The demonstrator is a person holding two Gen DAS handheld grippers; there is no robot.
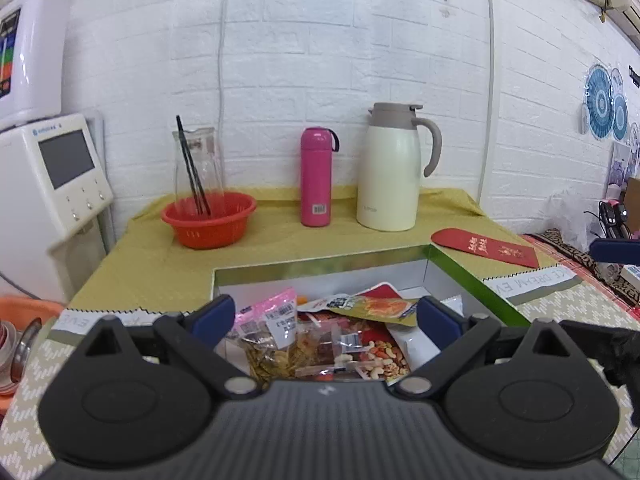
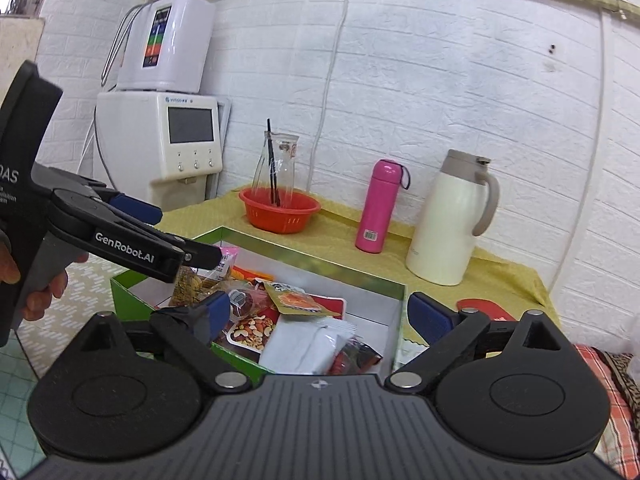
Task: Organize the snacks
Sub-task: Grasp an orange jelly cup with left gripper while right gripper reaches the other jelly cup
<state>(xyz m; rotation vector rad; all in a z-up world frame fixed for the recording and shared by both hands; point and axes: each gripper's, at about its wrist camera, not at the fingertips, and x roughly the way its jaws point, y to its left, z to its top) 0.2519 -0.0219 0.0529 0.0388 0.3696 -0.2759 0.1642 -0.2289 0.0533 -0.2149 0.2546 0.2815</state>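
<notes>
Both my grippers, left gripper [image 1: 326,318] and right gripper [image 2: 320,314], stand spread and empty above the green-walled cardboard snack box [image 2: 124,284]; "GenRobot.AI" marks the left one.

The left gripper [image 1: 326,314] hovered with jaws spread wide, gripping nothing. The right gripper [image 2: 318,312] hung to its right, jaws equally wide. A hand [image 2: 36,280] held the left gripper's handle.
</notes>
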